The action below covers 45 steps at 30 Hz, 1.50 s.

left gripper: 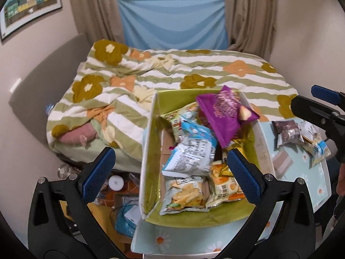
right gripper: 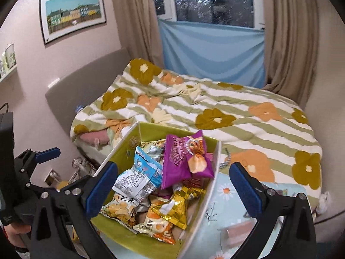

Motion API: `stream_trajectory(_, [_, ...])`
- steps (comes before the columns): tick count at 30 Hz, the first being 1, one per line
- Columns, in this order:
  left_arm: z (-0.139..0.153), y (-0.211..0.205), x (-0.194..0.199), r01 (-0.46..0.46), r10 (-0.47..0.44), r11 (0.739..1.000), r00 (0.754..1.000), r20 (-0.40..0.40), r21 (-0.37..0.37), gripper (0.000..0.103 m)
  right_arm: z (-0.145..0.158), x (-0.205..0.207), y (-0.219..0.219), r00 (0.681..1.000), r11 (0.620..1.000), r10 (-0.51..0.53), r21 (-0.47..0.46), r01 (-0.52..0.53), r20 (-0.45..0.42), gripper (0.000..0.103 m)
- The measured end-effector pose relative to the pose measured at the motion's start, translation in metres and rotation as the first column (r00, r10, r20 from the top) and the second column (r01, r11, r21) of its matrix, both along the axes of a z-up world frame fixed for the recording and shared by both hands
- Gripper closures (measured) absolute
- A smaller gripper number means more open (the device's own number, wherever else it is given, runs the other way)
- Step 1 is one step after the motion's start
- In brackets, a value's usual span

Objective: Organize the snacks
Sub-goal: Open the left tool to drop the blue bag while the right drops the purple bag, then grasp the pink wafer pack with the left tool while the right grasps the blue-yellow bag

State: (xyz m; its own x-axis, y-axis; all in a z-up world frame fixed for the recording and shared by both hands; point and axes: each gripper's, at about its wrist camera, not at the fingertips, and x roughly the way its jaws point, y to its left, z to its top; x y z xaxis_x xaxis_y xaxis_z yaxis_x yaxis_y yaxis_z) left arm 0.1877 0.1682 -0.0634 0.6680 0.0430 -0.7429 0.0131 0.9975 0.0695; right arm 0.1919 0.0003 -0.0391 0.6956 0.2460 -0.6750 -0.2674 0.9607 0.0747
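The bed (left gripper: 172,73) with its flowered quilt fills the middle of both views, and in front of it, lower centre of each frame, sits the green-lined box (left gripper: 151,151) on the pale daisy-print table (left gripper: 319,185). The box already holds a heap of packets: the purple bag (left gripper: 224,116) lies on top toward the far right corner, the blue-and-white packet (left gripper: 192,151) is slanted across the middle, and yellow and orange bags lie nearer me. What is left, as I judge it, is the small cluster of loose packets (left gripper: 301,136) on the table at the right edge of the left wrist view, outside the box and just beyond its right wall; the dark brown one (left gripper: 287,132) is closest to the box. My left gripper (left gripper: 170,172) is spread wide with nothing between its blue pads, straddling the box's left half. My right gripper (right gripper: 173,185) is likewise gaping and empty, hovering over the box's near right part. The loose packets lie to the right of both, but my right gripper, seen at the right edge of the left view just above that cluster, is plainly the nearer one. I cannot see the cluster in the right wrist view.
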Motion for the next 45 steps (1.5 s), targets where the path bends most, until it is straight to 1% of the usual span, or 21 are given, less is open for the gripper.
stream_trajectory(5, [0.003,-0.024,-0.007,0.063,-0.063,0.998,0.998,0.013,-0.006,0.000,0.005,-0.027,-0.026,0.997,0.997,-0.073,0.006,0.073,0.025,0.000])
stream_trajectory(9, [0.006,-0.056,-0.006,0.113,-0.113,0.994,0.993,0.018,-0.002,0.000,0.006,-0.046,-0.060,0.988,0.989,-0.147,0.019,0.146,0.041,0.000])
stream_trajectory(13, [0.003,-0.099,-0.004,0.157,-0.157,0.987,0.988,0.016,-0.021,0.000,0.006,-0.064,-0.107,0.976,0.977,-0.215,0.018,0.214,0.044,0.000])
stream_trajectory(19, [-0.020,-0.181,-0.002,0.231,-0.232,0.972,0.972,-0.038,-0.034,0.000,-0.004,-0.085,-0.186,0.952,0.952,-0.306,-0.020,0.306,0.009,0.000])
stream_trajectory(23, [-0.044,-0.232,0.001,0.286,-0.288,0.958,0.954,-0.088,-0.034,0.000,-0.020,-0.095,-0.239,0.938,0.939,-0.345,-0.030,0.344,-0.034,0.000])
stream_trajectory(28, [-0.085,-0.277,0.011,0.329,-0.329,0.944,0.931,-0.157,-0.027,0.000,-0.045,-0.098,-0.291,0.923,0.926,-0.378,-0.050,0.375,-0.078,0.000])
stream_trajectory(32, [-0.125,-0.304,0.021,0.367,-0.354,0.930,0.912,-0.206,0.029,0.000,-0.071,-0.092,-0.324,0.914,0.922,-0.387,-0.052,0.383,-0.120,0.000])
stream_trajectory(35, [-0.156,-0.319,0.030,0.414,-0.379,0.906,0.886,-0.268,0.089,0.000,-0.093,-0.085,-0.338,0.914,0.925,-0.379,-0.067,0.373,-0.141,0.000])
stream_trajectory(37, [-0.174,-0.325,0.036,0.446,-0.392,0.886,0.865,-0.313,0.126,0.000,-0.108,-0.079,-0.344,0.917,0.930,-0.367,-0.074,0.360,-0.156,0.000])
stream_trajectory(38, [-0.183,-0.328,0.039,0.461,-0.394,0.873,0.858,-0.329,0.156,0.000,-0.117,-0.076,-0.346,0.920,0.934,-0.358,-0.075,0.350,-0.163,0.000])
stream_trajectory(40, [-0.196,-0.333,0.044,0.487,-0.404,0.853,0.843,-0.355,0.188,0.000,-0.129,-0.072,-0.348,0.923,0.939,-0.343,-0.083,0.333,-0.174,0.000])
stream_trajectory(43, [-0.211,-0.336,0.052,0.510,-0.410,0.838,0.822,-0.395,0.192,0.000,-0.146,-0.066,-0.346,0.926,0.945,-0.324,-0.109,0.308,-0.192,0.000])
stream_trajectory(45, [-0.223,-0.337,0.058,0.514,-0.399,0.836,0.808,-0.434,0.189,0.000,-0.154,-0.062,-0.345,0.927,0.946,-0.318,-0.121,0.299,-0.198,0.000])
